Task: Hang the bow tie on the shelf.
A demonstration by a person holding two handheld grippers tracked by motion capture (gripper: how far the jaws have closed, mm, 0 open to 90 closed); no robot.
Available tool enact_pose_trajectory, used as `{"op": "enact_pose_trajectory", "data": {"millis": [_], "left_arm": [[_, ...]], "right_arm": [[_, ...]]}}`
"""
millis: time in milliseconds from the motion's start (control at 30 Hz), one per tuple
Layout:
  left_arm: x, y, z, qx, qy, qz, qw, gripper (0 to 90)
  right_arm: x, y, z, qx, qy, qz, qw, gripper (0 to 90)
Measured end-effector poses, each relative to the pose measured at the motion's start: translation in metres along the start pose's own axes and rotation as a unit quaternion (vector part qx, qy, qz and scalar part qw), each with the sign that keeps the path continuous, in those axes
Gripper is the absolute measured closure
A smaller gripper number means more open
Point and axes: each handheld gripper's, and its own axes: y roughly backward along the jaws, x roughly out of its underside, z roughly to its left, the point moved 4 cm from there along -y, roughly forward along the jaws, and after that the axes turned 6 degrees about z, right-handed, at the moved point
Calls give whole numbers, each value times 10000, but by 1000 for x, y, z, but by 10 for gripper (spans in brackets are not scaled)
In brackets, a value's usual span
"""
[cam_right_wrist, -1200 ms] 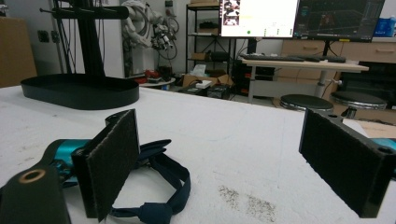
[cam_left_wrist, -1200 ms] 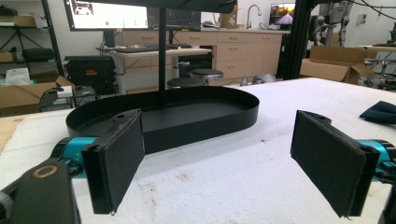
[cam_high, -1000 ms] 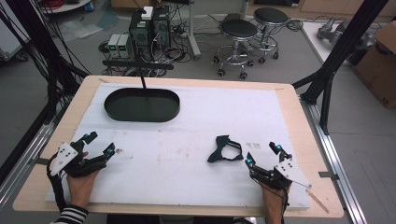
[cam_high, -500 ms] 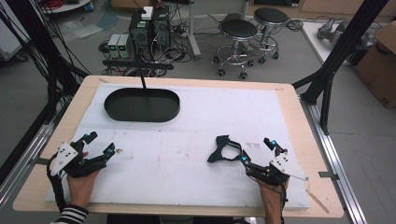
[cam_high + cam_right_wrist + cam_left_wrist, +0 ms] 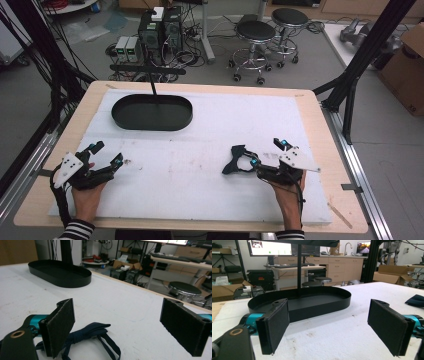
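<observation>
**Bow tie not yet gripped**

The dark navy fabric bow tie with its strap (image 5: 239,159) lies on the white foam table cover (image 5: 200,165), just beside the right gripper (image 5: 268,153), whose jaws are spread. The left gripper (image 5: 106,154) is likewise spread. The black oval metal tray (image 5: 151,112) is seen empty. No legible writing is found.

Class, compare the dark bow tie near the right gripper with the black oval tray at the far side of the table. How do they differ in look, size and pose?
The bow tie is soft, crumpled navy fabric with loose straps; the tray is a rigid, smooth oval with a low upright wall. The bow tie is much smaller than the tray. The bow tie lies beside the right gripper, whose fingers are open; the tray sits far from both grippers. Both are dark and rest on the white table cover.
</observation>
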Motion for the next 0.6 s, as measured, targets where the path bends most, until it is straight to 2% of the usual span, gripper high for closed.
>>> {"op": "enact_pose_trajectory", "data": {"millis": [200,400,600], "left_arm": [[0,0,0,2,1,-2,10000,179],[0,0,0,4,8,-4,10000,179],[0,0,0,5,9,-7,10000,179]], "right_arm": [[-12,-16,3,-215,66,368,9991,143],[-11,-28,9,-258,127,719,9970,157],[-10,-38,5,-448,49,1177,9920,158]]}}
